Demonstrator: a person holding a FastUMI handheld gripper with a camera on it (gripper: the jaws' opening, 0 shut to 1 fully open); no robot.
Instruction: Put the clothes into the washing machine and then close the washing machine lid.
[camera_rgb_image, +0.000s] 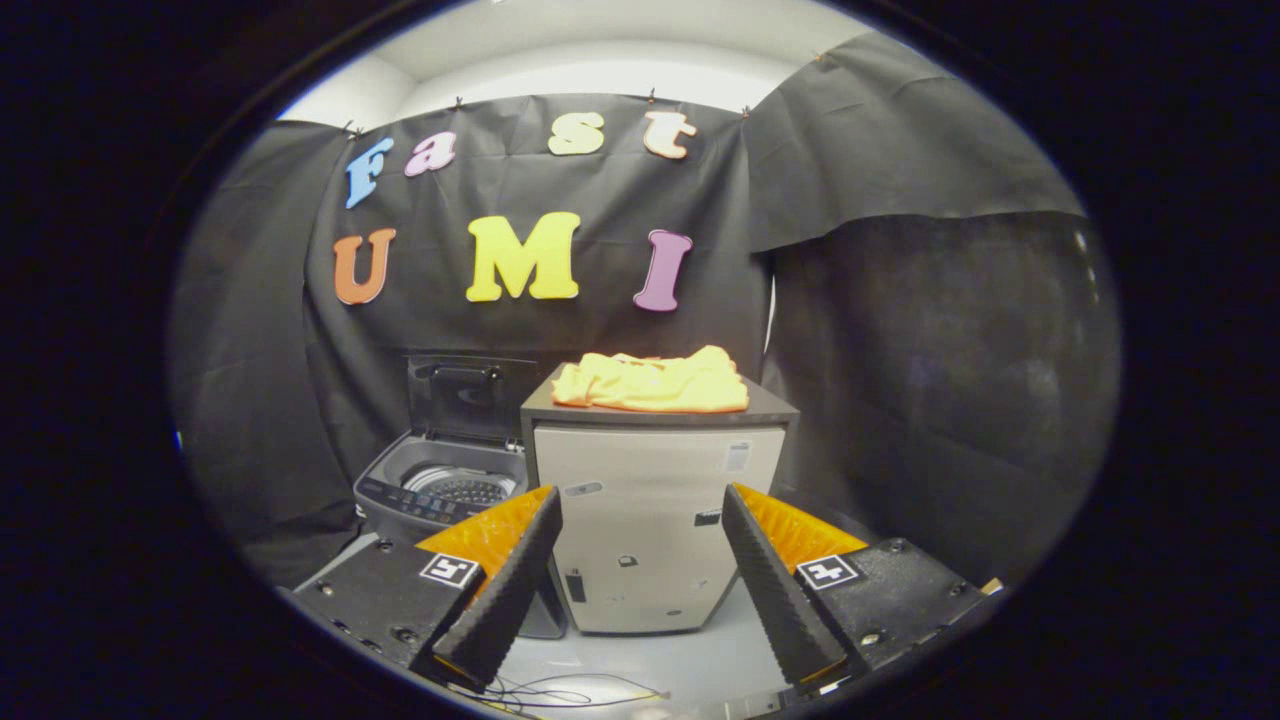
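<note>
A: Yellow cloth was the target. Where'd the gripper (640, 560) stand?

B: Fingers spread wide, holding nothing. Clothes (651, 382) lay well beyond them, straight ahead & higher up, heaped on top of the cabinet (650, 520). Long axis ran side to side, across the fingers' line.

A: And the washing machine (440, 490)?

B: Just beside the cabinet, on its left, lower than the cloth. Lid (468, 398) stood up, drum open.

A: Count?

B: One clothes pile, one machine, one lid, one cabinet. Next move prob. needs a reach up & fwd.
</note>
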